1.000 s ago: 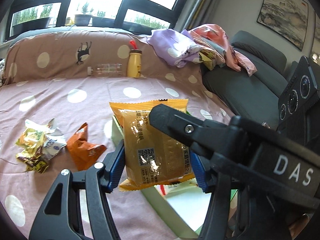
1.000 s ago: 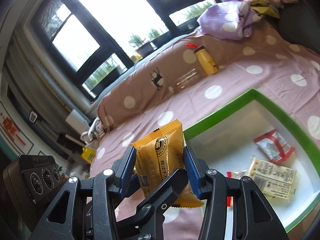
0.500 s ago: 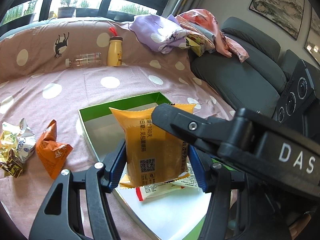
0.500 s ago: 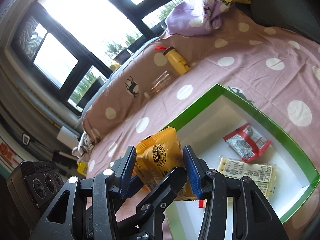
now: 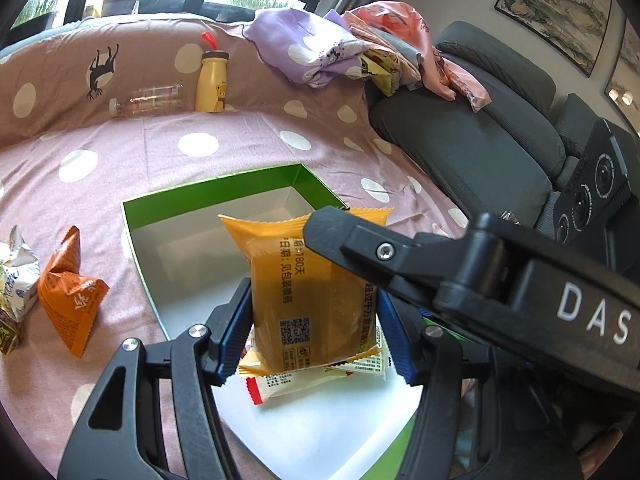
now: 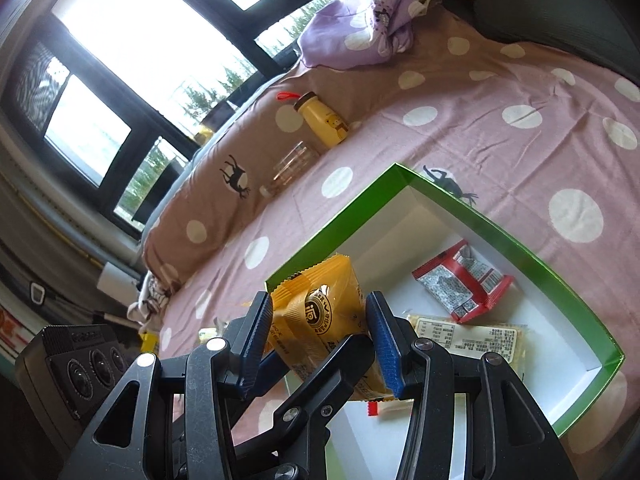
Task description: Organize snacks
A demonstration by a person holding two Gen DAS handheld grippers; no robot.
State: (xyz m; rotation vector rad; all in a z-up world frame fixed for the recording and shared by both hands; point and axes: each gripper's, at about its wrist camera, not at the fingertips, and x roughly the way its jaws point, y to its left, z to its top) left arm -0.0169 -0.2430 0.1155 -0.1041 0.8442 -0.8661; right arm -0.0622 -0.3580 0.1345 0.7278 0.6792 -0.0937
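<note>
Gripping one yellow snack packet (image 5: 304, 292) between us, we have both tongs clamped on it: the left tongs (image 5: 312, 332) press their blue pads against its two side edges, and the right tongs (image 6: 320, 344) pinch the same packet from the other face. The packet hangs above the green box (image 5: 208, 192), over the near part of its white floor.

Taking the green box as our landmark: inside it, under the yellow packet, lies a pale packet with a printed label (image 6: 476, 338), and farther in, near the right wall in the right wrist view, a red and silver packet (image 6: 464, 280). Left of the box in the left wrist view, on the pink dotted bed cover (image 5: 240, 128), lies an orange packet (image 5: 68, 288), with a white and green packet (image 5: 16, 280) just beyond it. Behind the box, against the brown dotted cushion, a yellow bottle (image 5: 212, 82) stands upright and a clear bottle (image 5: 148, 98) lies on its side beside it. Beyond the box to the right sits a heap of purple and pink clothes (image 5: 340, 48) on a grey sofa (image 5: 480, 132).
</note>
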